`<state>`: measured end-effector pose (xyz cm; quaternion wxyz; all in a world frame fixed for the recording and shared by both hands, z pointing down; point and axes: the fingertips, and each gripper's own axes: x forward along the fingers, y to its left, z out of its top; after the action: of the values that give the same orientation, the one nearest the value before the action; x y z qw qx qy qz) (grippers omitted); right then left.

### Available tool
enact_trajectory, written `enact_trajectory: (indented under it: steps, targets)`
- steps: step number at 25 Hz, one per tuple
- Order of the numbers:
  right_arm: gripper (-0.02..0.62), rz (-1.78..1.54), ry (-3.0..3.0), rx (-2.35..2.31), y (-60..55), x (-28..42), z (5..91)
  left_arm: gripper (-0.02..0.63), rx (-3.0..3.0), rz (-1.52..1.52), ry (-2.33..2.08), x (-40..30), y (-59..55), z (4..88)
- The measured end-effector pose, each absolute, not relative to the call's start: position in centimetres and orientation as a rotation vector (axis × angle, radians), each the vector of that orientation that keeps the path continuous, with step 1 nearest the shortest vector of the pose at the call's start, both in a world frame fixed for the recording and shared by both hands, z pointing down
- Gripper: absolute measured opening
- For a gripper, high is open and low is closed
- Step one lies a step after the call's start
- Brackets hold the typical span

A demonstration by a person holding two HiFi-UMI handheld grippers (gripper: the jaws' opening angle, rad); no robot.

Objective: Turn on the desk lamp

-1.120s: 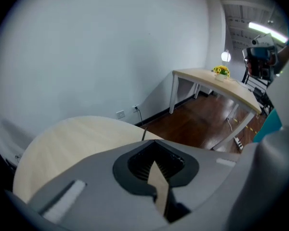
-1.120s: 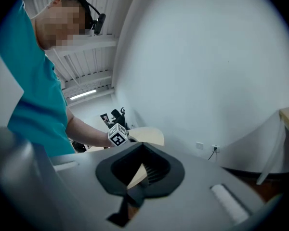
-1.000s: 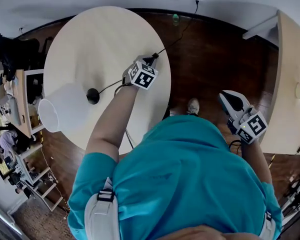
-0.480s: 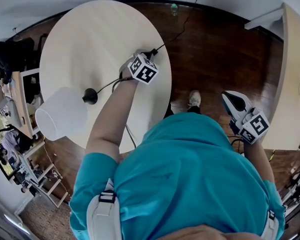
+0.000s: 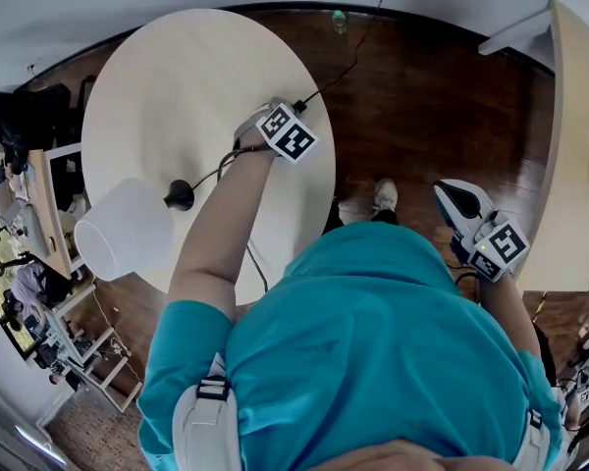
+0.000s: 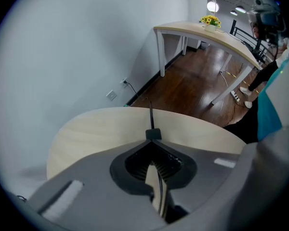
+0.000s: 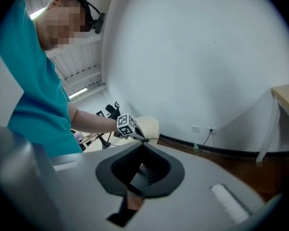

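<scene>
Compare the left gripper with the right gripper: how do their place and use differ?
The left gripper reaches over the round table; the right gripper hangs off it, above the wooden floor. The left gripper's jaws close on the lamp cord at its black switch; the right gripper's hold nothing. Both are hand-held, jaws together.
</scene>
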<state>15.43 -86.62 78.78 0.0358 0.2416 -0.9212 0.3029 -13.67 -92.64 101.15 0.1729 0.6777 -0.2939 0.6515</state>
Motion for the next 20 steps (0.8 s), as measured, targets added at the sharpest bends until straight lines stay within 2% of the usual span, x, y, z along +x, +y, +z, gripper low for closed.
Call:
enact_trajectory:
  steps: [7,17,19,20]
  targets:
    - [0.002,0.922,-2.829,0.749,-86.1,15.8,78.3,0.060,1.851,2.087,-0.681,-13.0,-92.5,101.1]
    - [0.002,0.896,-2.847,0.752,-86.0,16.8,75.6,0.060,1.823,2.115,-0.660,-11.9,-93.2,99.7]
    - [0.002,0.872,-2.863,0.755,-86.3,17.2,74.1,0.078,1.836,2.080,-0.712,-12.2,-93.4,99.1]
    - [0.002,0.858,-2.872,0.757,-86.6,17.5,73.3,0.109,1.835,2.057,-0.753,-12.4,-93.8,98.4]
